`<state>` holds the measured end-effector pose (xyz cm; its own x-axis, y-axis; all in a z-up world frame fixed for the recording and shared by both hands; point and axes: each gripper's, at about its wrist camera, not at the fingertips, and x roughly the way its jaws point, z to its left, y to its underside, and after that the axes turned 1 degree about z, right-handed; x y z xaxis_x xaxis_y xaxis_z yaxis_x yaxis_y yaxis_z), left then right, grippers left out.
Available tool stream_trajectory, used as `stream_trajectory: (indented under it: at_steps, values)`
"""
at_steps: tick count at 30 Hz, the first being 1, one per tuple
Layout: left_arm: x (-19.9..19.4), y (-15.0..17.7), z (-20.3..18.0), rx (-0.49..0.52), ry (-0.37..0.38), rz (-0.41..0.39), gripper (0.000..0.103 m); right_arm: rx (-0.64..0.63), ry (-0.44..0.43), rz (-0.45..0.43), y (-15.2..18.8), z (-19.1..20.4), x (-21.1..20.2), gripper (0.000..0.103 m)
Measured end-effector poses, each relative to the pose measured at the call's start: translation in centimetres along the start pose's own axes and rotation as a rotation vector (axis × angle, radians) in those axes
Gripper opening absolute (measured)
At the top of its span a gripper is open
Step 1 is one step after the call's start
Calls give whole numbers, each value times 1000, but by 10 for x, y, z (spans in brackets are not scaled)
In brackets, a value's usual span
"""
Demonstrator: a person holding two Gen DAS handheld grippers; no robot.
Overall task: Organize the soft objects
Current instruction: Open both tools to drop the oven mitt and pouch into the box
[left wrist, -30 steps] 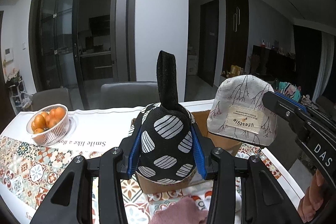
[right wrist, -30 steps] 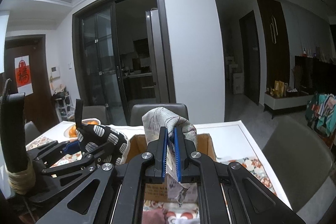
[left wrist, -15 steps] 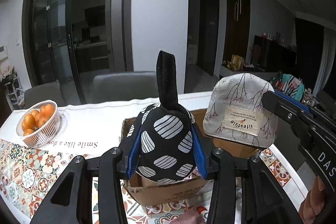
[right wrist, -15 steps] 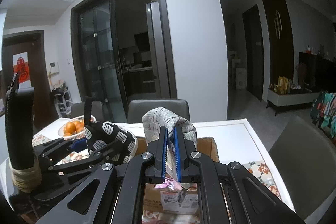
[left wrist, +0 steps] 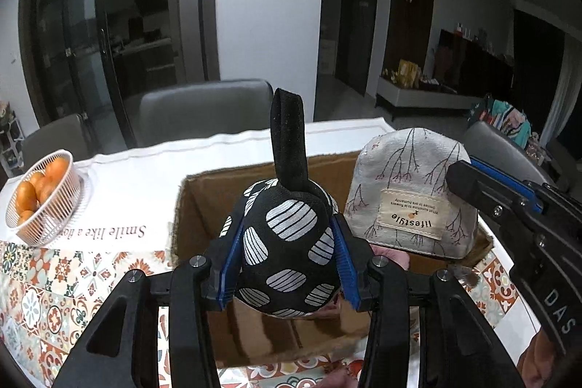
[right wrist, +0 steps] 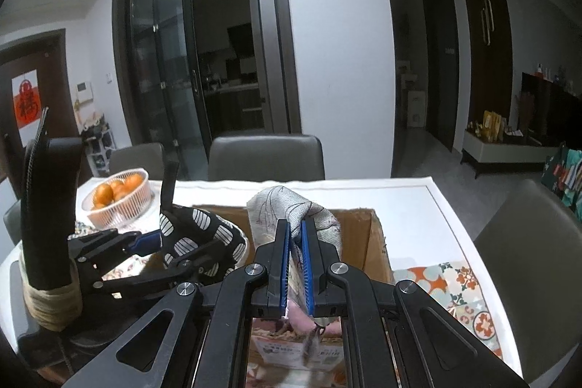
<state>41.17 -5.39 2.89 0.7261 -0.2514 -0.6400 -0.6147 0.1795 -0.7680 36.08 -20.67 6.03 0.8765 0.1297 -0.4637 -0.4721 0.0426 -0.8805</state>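
My left gripper (left wrist: 287,239) is shut on a black oven mitt with white striped spots (left wrist: 287,242), its black loop standing up, held over the open cardboard box (left wrist: 218,191). My right gripper (right wrist: 295,242) is shut on a grey mitt with a branch print and a "lifestyle" label (left wrist: 411,202), also over the box (right wrist: 374,242). In the right wrist view the black mitt (right wrist: 200,239) and left gripper (right wrist: 145,244) are at the left. Something pink (right wrist: 302,320) lies inside the box.
A white wire basket of oranges (left wrist: 40,195) stands at the table's back left, on a white runner (left wrist: 138,177) over a patterned tablecloth (left wrist: 54,293). Grey chairs (left wrist: 203,108) stand behind the table and at its right side (right wrist: 527,260).
Both grippers have moved forward with their mitts, from before the box to above its opening. The box now fills more of both views.
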Motion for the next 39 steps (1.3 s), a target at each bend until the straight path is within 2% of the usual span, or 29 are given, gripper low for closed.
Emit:
stream_trajectory:
  at_steps: [6, 10, 14, 16, 17, 18, 31, 34, 39]
  values:
    - [24, -6, -4, 22, 0, 65, 50, 6, 17, 57, 6, -4, 22, 8]
    - [30, -2, -4, 33, 2, 90, 63, 6, 21, 85, 11, -6, 31, 8]
    - [23, 0, -2, 35, 1, 77, 76, 32, -2, 107, 12, -12, 33, 10]
    - [19, -1, -2, 32, 1, 70, 79, 38, 0, 102, 11, -14, 31, 16]
    - [16, -1, -1, 29, 1, 65, 80, 43, 2, 99, 9, -16, 32, 27]
    - [12, 0, 0, 27, 2, 58, 80, 49, 8, 91, 9, -17, 31, 32]
    - [-47, 5, -7, 46, -24, -13, 81, 44, 51, 17, 9, -13, -21, 32]
    - [-62, 6, -10, 38, -85, -30, 81, 45, 55, 2, 8, -10, -33, 32]
    - [-88, 13, -13, 24, -100, -65, 83, 39, 55, -21, 10, -6, -55, 32]
